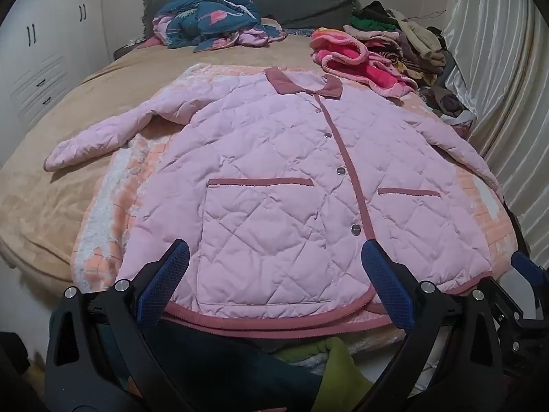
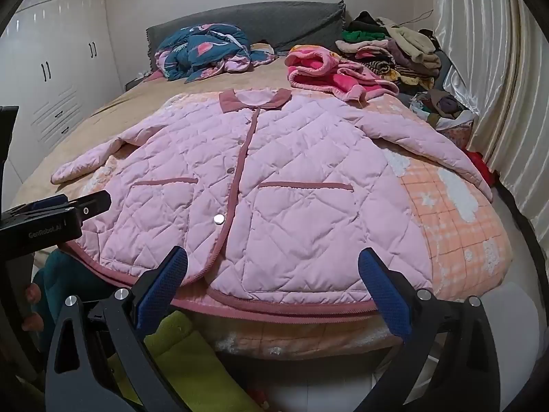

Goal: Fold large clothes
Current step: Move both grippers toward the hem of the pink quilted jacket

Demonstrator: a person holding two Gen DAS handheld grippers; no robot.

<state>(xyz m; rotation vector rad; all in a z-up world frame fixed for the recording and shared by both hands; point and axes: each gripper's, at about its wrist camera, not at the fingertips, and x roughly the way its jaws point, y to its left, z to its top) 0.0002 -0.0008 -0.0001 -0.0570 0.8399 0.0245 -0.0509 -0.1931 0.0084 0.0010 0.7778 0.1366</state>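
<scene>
The pink quilted jacket [image 1: 274,178] is spread flat on the bed [image 1: 51,189], collar pointed toward the headboard [image 1: 274,0], hem nearest. Both the left claw [image 1: 274,285] and right claw [image 2: 272,285] are held apart, empty.

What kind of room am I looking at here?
Most likely a bedroom: a bed with a grey headboard, white wardrobe doors, and a pink quilted jacket spread flat near piled clothes.
</scene>
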